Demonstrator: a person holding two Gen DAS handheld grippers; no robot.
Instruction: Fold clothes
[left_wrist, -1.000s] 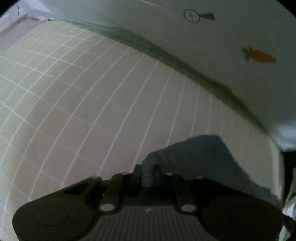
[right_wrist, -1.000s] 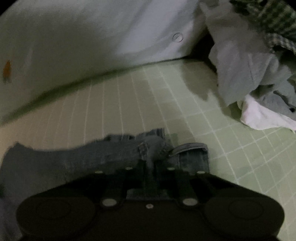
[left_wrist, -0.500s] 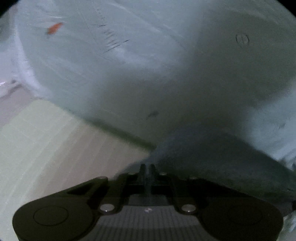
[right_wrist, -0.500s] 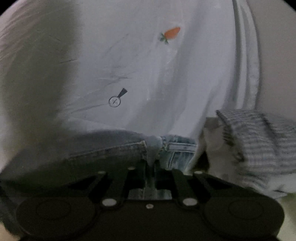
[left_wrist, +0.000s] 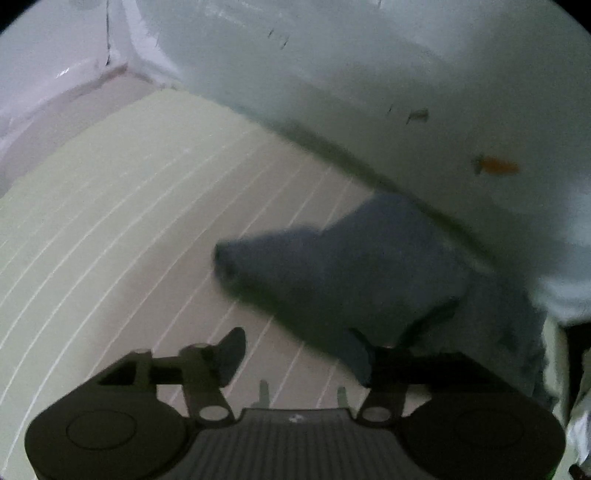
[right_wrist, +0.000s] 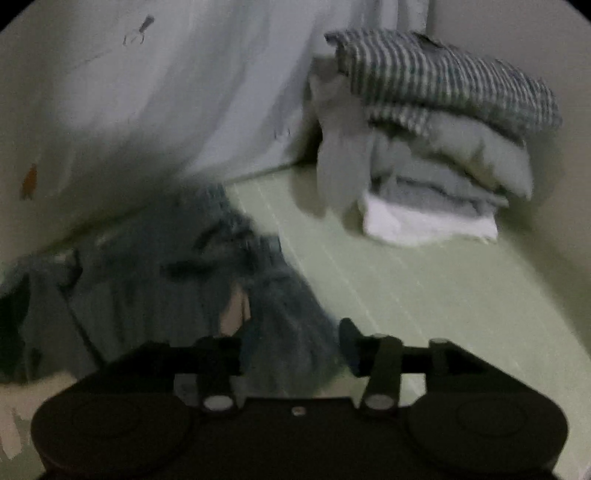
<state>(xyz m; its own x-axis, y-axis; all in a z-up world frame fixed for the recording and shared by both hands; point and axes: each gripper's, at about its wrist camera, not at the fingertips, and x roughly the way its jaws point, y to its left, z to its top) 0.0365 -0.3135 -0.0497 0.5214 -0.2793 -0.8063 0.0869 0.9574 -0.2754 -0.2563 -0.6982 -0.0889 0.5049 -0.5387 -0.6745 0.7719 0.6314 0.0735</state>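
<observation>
Through my left wrist camera everything is dim and smeared, so I read the dark blue-grey jeans (left_wrist: 354, 266) only as a blunt wedge of cloth lying on the pale green gridded mat (left_wrist: 122, 229), its far edge close against the white sheet (left_wrist: 369, 74) that rises behind the mat. My left gripper (left_wrist: 301, 354) has its jaws opening; bare mat shows between them, and the jeans' near edge lies at my right-hand finger (left_wrist: 360, 356), though the blur keeps me from saying whether cloth touches it. The garment's right side runs off behind the gripper body. To the left the mat lies open as far as its curved edge, beyond which a pale floor and a wall corner show. An orange carrot print (left_wrist: 496, 165) marks the sheet at right. My right wrist camera gives what the left cannot: a folded stack (right_wrist: 443, 140) of clothes, striped on top, grey in the middle, white at the bottom, standing at the mat's far right against the wall, well apart from the jeans. Here the jeans appear rumpled and streaked with blur, sprawled left of centre, their left part cut off by shadow. My right gripper (right_wrist: 291, 343) is opening too, with a fold of the jeans between its fingers but not pinched. Green mat lies free between the jeans and the stack.
</observation>
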